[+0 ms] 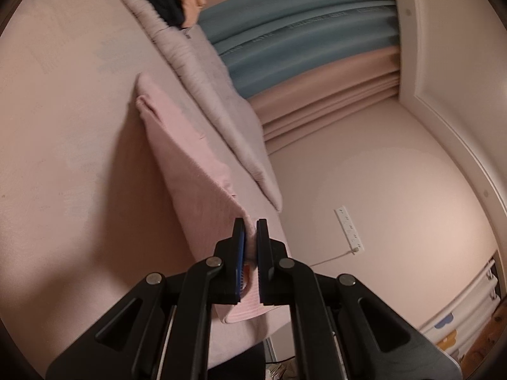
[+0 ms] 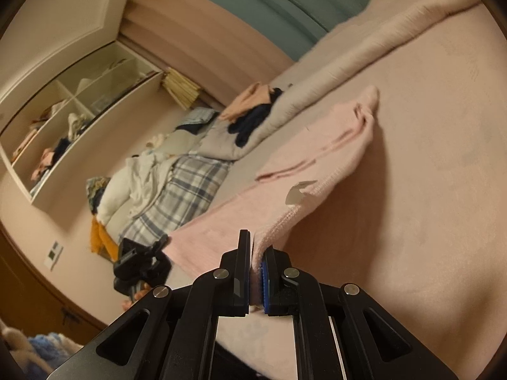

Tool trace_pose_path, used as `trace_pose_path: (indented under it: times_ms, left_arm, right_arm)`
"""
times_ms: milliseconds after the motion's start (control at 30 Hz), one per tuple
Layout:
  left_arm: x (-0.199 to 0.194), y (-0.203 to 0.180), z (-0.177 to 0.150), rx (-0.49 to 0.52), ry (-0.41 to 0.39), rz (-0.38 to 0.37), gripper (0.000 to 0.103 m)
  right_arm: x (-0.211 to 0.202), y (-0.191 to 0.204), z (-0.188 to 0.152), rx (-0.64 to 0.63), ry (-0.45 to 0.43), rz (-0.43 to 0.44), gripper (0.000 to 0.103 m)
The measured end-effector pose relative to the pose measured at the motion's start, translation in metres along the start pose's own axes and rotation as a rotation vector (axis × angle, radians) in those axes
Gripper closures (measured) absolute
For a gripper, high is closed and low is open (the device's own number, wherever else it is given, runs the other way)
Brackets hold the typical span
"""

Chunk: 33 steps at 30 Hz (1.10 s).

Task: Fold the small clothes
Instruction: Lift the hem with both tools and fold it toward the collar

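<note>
A: On the bed, seen from the left wrist, a soft pale pink knitted garment [image 1: 190,158] rises off the dusty pink bedcover [image 1: 63,126] toward the camera. The left gripper [image 1: 250,237] has its jaws pinched tight on a ribbed edge of it; pink cloth fills the narrow slit between the blue-lined pads.

B: And the far end?

A: It trails on the cover, beside a rolled grey-pink quilted blanket [image 1: 215,95]. I'd judge the knit light and limp: it sags in a slack sheet and will not hold a crease unaided.

B: From the right wrist?

A: The same garment [image 2: 317,158] stretches away over the bedcover [image 2: 427,190], a sleeve-like end bunched at the far tip. The right gripper [image 2: 258,247] is likewise clamped on the ribbed hem, fabric squeezed between its pads. The left gripper [image 2: 142,259] shows dark off to the side, its jaws too blurred to read here.

B: Where to grip, then?

A: The ribbed hem corners, I think: thicker, less slippery. A plaid blanket [image 2: 183,190] and heaped clothes lie beyond.
</note>
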State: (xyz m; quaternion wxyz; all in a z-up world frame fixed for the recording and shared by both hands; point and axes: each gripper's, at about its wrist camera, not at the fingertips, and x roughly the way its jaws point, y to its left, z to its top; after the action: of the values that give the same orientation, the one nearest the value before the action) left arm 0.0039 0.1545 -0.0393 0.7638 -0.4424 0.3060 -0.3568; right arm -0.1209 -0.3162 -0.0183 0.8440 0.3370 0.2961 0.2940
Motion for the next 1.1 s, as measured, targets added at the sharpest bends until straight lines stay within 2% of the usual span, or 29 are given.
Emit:
trace_pose_path:
  times_ms: [133,600,733,933,1067,1100]
  left_arm:
    - [-0.009,-0.022,0.003,0.034,-0.016,-0.054,0.098]
    - [-0.03,-0.062,0.006,0.1,-0.056,-0.123,0.098]
    - [-0.022,-0.055,0.018,0.081,-0.063,-0.089,0.098]
    - [0.008,-0.021,0.052,-0.038,-0.073,0.007,0.098]
    - [0.032,0.004,0.081,-0.095,-0.074,0.033,0.098]
    - [0.039,0.011,0.089,-0.109,-0.077,0.061,0.098]
  right_arm:
    - [-0.015,0.017,0.007,-0.045,-0.018,0.046,0.095]
    - [-0.035,0.066,0.009,-0.22,-0.039,0.159,0.095]
    - [-0.03,0.055,0.02,-0.183,-0.06,0.164,0.095]
    - [-0.002,0.015,0.048,-0.006,-0.067,0.095,0.095]
    - [0.017,-0.004,0.068,0.059,-0.079,0.074,0.095]
    - [0.02,-0.009,0.073,0.072,-0.078,0.065,0.095]
